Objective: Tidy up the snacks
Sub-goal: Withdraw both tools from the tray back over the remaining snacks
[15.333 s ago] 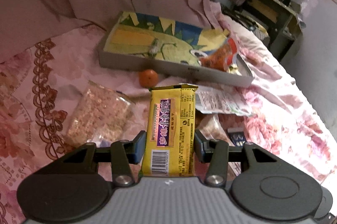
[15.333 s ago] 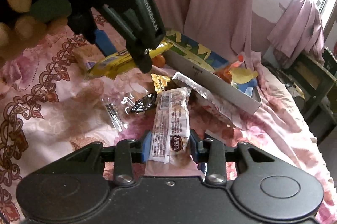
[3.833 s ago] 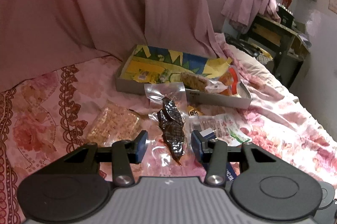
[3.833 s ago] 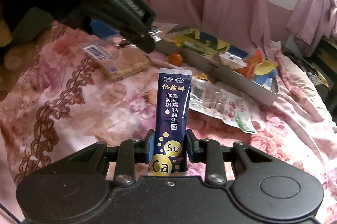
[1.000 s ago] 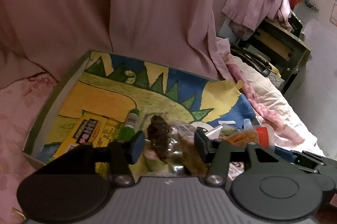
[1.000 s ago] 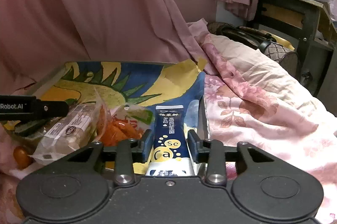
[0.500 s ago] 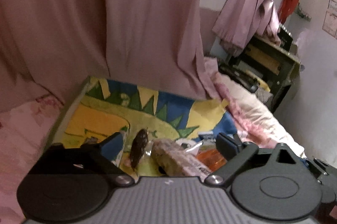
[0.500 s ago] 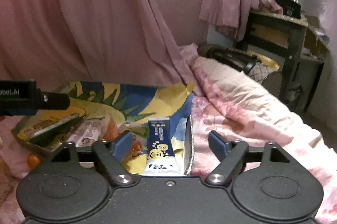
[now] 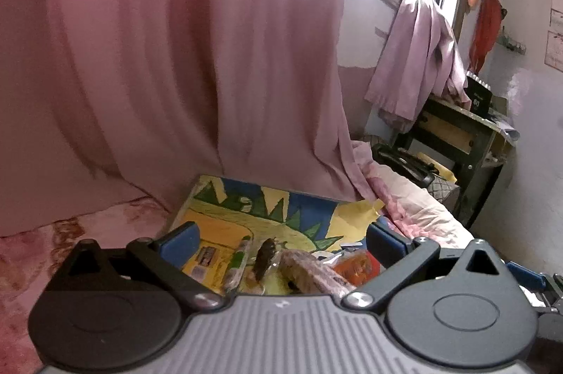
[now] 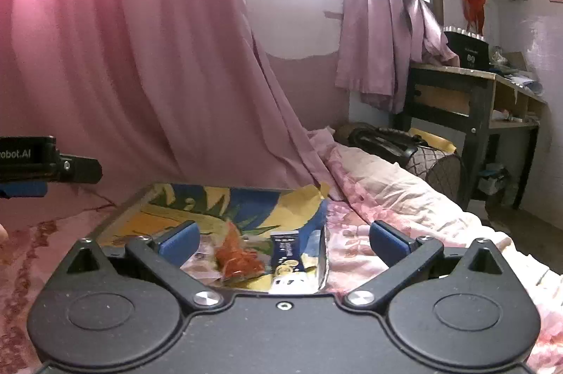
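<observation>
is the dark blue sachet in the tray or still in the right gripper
In the tray. The dark blue sachet lies inside by its right wall, and the right gripper is open, fingers clear of it.

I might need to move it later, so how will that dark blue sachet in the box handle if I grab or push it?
The sachet is a thin, flat foil stick, so probably light and somewhat floppy. Its glossy skin may slip between pads. Lying flat against the box wall, it should slide, not roll.
</observation>
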